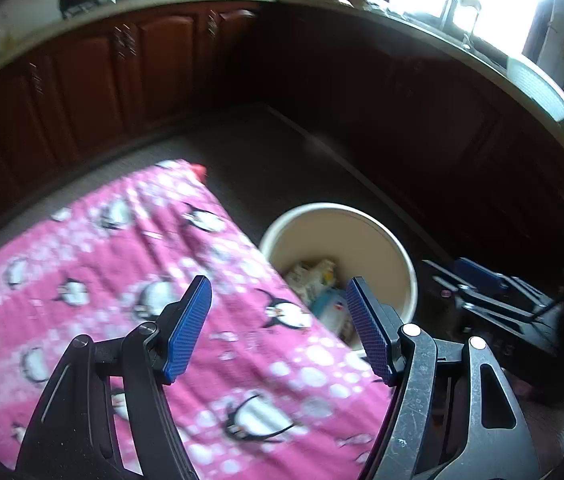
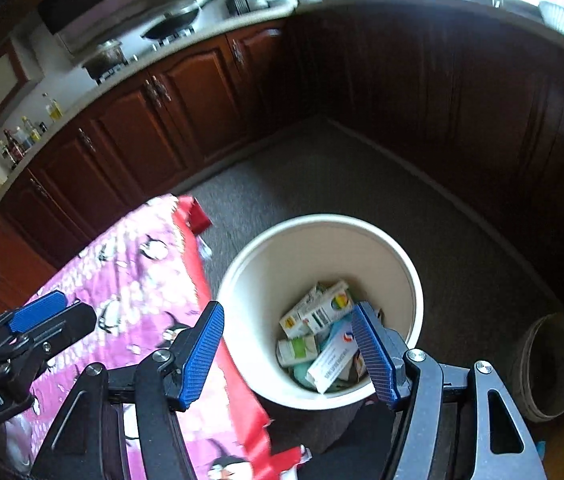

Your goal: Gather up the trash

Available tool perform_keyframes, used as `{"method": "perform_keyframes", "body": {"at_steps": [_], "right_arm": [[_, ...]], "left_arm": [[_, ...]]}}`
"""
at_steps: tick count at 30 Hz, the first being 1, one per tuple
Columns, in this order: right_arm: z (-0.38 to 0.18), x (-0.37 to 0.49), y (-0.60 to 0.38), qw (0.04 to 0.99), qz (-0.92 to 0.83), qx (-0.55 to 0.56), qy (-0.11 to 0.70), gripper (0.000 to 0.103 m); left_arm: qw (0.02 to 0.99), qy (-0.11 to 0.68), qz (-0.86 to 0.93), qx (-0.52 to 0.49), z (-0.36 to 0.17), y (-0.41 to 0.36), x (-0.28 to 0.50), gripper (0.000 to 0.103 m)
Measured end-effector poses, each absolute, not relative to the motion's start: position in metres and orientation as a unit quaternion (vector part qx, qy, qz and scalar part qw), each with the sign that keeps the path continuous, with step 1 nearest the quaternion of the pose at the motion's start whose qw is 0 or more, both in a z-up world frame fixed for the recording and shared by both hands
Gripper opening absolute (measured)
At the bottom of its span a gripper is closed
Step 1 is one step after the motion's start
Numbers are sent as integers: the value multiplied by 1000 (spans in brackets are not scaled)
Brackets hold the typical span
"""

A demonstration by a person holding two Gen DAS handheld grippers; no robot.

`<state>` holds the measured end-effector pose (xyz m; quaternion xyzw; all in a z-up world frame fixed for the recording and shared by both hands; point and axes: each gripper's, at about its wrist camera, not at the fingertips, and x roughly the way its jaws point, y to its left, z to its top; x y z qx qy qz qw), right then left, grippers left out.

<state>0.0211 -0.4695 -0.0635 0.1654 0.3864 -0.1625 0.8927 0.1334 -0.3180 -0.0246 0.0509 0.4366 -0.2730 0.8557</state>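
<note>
Currently, the round cream plastic bin point(image 2: 410, 276) holding discarded cartons point(image 2: 318, 312) is seen directly below the right gripper point(image 2: 288, 350); both the right and left gripper point(image 1: 278, 328) are spread apart, empty.

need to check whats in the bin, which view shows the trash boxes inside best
Right wrist view: it looks almost straight down into the bin, with the boxes sharp. The left wrist view shows them blurred, partly hidden.

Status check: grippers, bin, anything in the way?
Left gripper open, empty. Right gripper open, empty, above bin. Cartons inside. Nothing blocking.
</note>
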Motion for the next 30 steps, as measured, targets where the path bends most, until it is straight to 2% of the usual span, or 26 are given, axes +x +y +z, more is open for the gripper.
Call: {"method": "perform_keyframes", "body": {"at_steps": [12, 16, 30], "right_arm": [[-6, -13, -409, 931, -187, 109, 293, 78], [8, -23, -395, 938, -191, 93, 274, 89], [28, -39, -375, 949, -199, 73, 233, 90]], "left_arm": [[909, 342, -236, 34, 23, -259, 108, 69], [918, 320, -231, 36, 32, -254, 99, 69], [932, 283, -223, 24, 49, -236, 75, 69]]}}
